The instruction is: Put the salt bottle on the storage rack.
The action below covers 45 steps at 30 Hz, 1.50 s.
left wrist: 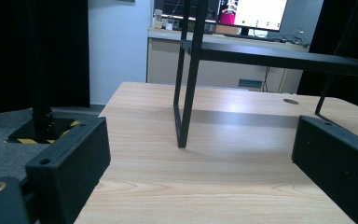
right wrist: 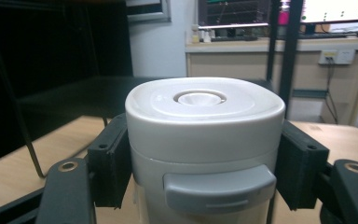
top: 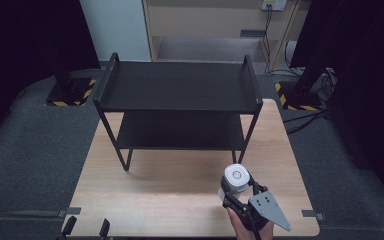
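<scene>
Right tongs (top: 236, 186) clamped on white container (top: 235, 178)

The container is gripped upright between both jaws, ahead of the hand (top: 250, 226). The left tongs (left wrist: 200, 154) are held open and empty, level above the table (left wrist: 242, 186).

Dim, dark-edged pictures; overhead light, soft shadows, slight blur.

The two black fingers (right wrist: 109, 161) are pressing against both sides of a white lidded container (right wrist: 204, 144), its grey latch (right wrist: 219, 189) facing the camera. Behind it, a black shelf rack (right wrist: 74, 95) is standing on the wooden tabletop (right wrist: 9, 172).
</scene>
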Tool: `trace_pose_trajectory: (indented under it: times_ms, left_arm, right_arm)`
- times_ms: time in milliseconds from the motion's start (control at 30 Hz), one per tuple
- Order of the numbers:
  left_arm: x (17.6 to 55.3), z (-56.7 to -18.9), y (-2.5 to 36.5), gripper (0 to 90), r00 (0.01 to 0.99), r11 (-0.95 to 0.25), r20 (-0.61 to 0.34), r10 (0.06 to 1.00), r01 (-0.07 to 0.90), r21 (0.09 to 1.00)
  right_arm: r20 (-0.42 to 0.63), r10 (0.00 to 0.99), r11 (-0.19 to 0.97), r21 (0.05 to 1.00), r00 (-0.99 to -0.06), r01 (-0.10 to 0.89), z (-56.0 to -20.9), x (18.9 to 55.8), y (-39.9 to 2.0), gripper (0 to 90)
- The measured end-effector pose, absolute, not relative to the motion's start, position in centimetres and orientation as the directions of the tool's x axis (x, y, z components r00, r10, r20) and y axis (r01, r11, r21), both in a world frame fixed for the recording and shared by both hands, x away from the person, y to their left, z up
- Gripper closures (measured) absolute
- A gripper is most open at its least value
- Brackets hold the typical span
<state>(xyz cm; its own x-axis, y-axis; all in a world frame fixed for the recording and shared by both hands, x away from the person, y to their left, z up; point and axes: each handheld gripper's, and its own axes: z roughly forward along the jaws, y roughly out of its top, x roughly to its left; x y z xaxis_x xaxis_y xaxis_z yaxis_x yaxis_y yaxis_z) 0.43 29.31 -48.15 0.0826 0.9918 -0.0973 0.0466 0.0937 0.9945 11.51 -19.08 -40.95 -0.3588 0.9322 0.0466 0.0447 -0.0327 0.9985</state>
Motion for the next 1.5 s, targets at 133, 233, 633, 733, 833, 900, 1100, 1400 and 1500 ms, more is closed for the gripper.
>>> trace_pose_trajectory:
  times_ms: [133,233,633,733,833,900,1100,1400,1500]
  left_arm:
    - [0.3,-48.2,29.3,3.3,0.088,0.102,-0.105,0.991,0.041,0.994]
    - [0.3,-48.2,29.2,3.3,0.095,0.107,-0.111,0.989,0.04,0.993]
    - [0.2,-48.0,29.3,3.5,0.105,0.115,-0.118,0.988,0.03,0.993]
    - [0.2,-48.0,29.4,3.5,0.103,0.119,-0.122,0.987,0.027,0.992]
    - [0.2,-48.0,29.6,3.5,0.099,0.12,-0.122,0.988,0.026,0.992]
    - [0.2,-48.0,29.7,3.5,0.097,0.122,-0.124,0.988,0.025,0.992]
    - [0.4,-48.1,30.0,3.5,0.089,0.129,-0.13,0.987,0.026,0.991]
    - [0.7,-48.2,30.4,3.6,0.085,0.132,-0.134,0.987,0.029,0.991]
    - [0.8,-48.1,30.5,3.6,0.083,0.129,-0.131,0.988,0.03,0.991]
  right_arm:
    - [0.051,0.925,-0.043,0.999,-0.378,0.03,-39.4,13.3,-18.3,31.5]
    - [0.056,0.923,-0.054,0.998,-0.381,0.016,-38.2,15.0,-17.5,31.5]
    - [0.048,0.925,-0.055,0.998,-0.377,-0.009,-35.8,19.0,-15.2,31.4]
    - [0.041,0.93,-0.048,0.999,-0.366,-0.01,-35.3,19.9,-14.6,31.4]
    - [0.037,0.934,-0.043,0.999,-0.355,-0.009,-35.0,20.7,-14.2,31.4]
    - [0.031,0.938,-0.035,0.999,-0.345,-0.006,-34.9,21.2,-13.9,31.4]
    - [0.021,0.945,-0.022,1.0,-0.327,0.001,-34.9,22.4,-13.3,31.4]
    - [0.015,0.953,-0.009,1.0,-0.303,0.02,-35.3,24.0,-12.9,31.4]
    - [0.012,0.955,-0.006,1.0,-0.298,0.02,-35.5,24.4,-12.7,31.4]
